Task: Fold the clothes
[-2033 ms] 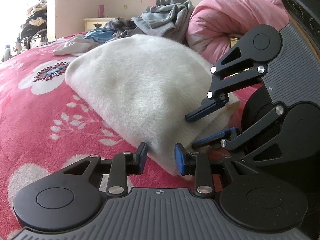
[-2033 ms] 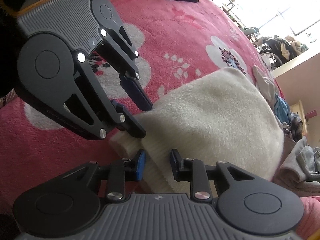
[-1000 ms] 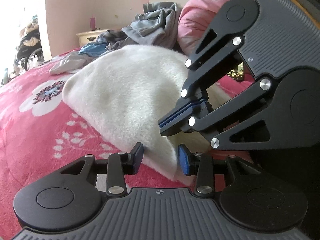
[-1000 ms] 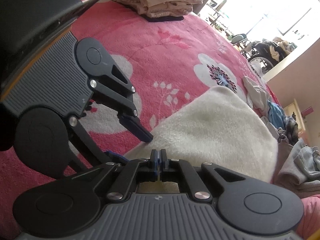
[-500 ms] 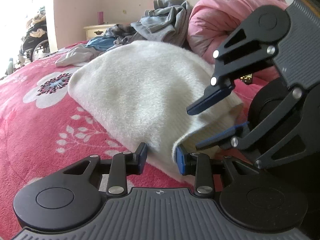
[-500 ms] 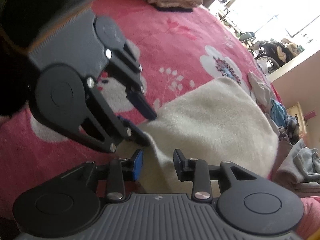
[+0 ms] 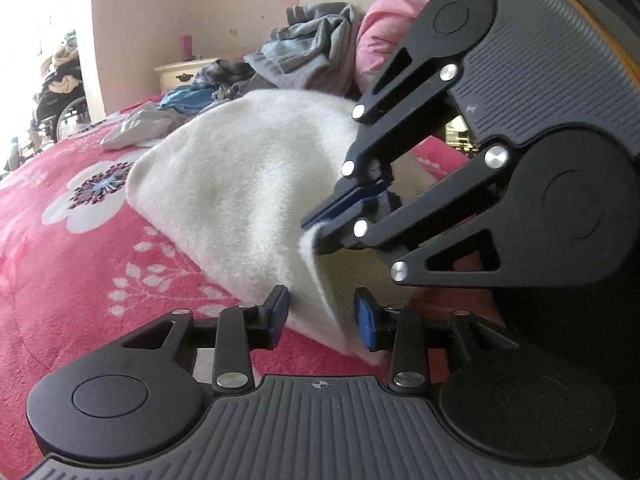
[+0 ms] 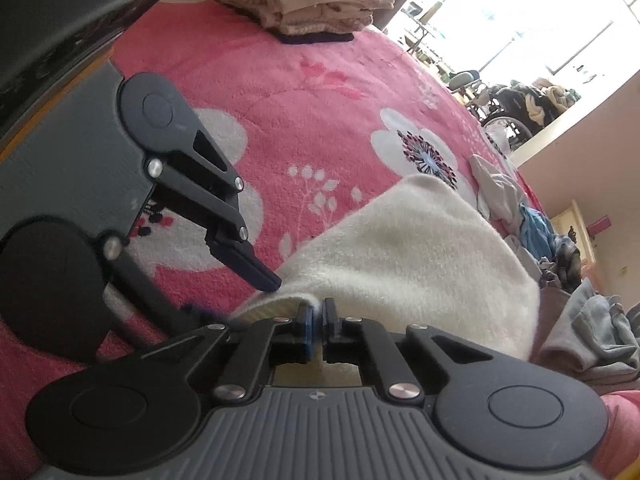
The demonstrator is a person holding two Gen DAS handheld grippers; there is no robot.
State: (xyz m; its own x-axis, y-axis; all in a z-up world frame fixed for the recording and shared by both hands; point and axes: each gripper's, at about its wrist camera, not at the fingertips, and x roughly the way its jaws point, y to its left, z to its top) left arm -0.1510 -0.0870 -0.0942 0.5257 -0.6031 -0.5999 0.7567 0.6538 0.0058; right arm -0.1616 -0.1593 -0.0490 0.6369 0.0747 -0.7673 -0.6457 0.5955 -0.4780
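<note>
I had the fluffy cream knit garment (image 7: 248, 184) lying on the pink flowered blanket (image 7: 60, 264). My right gripper (image 8: 316, 320) pinched its near hem; my left gripper (image 7: 322, 316) was closing around the edge. It looked soft, light and limp, best held at the corners.

My left gripper (image 7: 322, 316), black with blue pads, angles down, its jaws closing around a fold of the fluffy cream-white knitted garment (image 7: 240, 184), pads not yet pressing on it. My right gripper (image 8: 316, 322), the same black and blue build, tilts steeper and is clamped tight on that garment's near edge.
</note>
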